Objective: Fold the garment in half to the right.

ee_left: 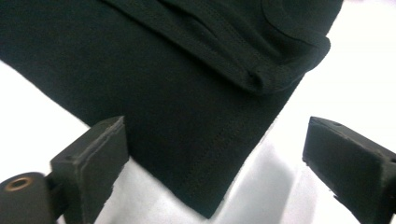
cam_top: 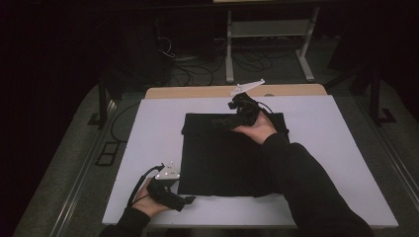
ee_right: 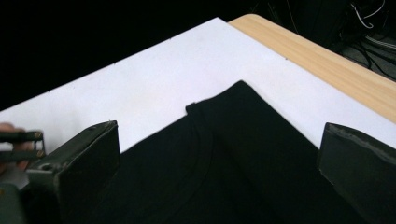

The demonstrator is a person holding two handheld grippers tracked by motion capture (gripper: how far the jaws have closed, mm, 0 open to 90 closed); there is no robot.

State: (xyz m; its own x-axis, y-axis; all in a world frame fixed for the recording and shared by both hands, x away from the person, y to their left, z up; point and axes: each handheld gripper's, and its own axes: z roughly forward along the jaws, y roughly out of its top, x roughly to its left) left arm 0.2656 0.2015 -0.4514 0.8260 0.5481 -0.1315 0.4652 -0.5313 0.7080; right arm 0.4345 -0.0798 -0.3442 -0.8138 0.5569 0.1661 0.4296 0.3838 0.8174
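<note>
A black folded garment (cam_top: pixel 225 158) lies flat on the white table top (cam_top: pixel 148 128). My left gripper (cam_top: pixel 185 201) is at the garment's near left corner (ee_left: pixel 205 205), low over the table and open, with that corner between its jaws and untouched. My right gripper (cam_top: pixel 225 121) hovers over the garment's far edge, open, pointing left along the fabric (ee_right: pixel 224 154). The far left corner (ee_right: pixel 239 84) of the garment lies ahead of it. A folded hem (ee_left: pixel 261 74) runs across the cloth in the left gripper view.
A strip of wooden table edge (cam_top: pixel 197 91) shows beyond the white top. Behind it stand a metal table frame (cam_top: pixel 269 44) and cables on the dark floor. White surface lies bare left and right of the garment.
</note>
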